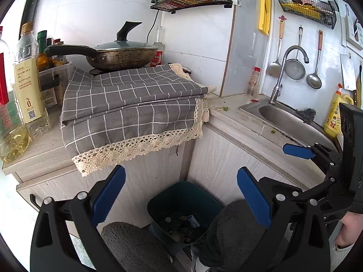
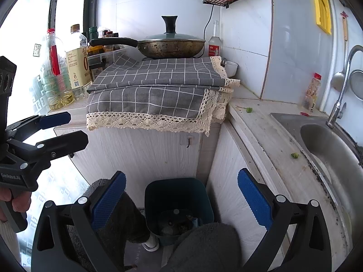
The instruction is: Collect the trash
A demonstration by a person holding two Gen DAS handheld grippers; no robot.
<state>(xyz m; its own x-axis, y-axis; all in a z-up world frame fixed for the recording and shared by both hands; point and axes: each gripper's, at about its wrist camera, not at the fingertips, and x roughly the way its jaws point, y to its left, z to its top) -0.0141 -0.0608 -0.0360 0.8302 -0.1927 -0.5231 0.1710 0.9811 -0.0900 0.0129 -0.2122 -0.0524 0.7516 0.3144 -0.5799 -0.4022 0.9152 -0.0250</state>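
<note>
Left wrist view: both ribbed-padded hand-held grippers, left (image 1: 181,195) and right (image 2: 181,195), gape wide above square plastic bin (image 1: 183,201).

Gaping right tongs (image 2: 181,200) above bin (image 2: 179,190) (littered)

Sink (image 2: 335,149) dull steel; cloth (image 1: 136,104) woven w/ lace; bin (image 1: 183,204) matt plastic.

Bin (image 1: 183,206) on floor below counter corner, pan (image 1: 120,55) left, sink (image 1: 292,122) right
</note>
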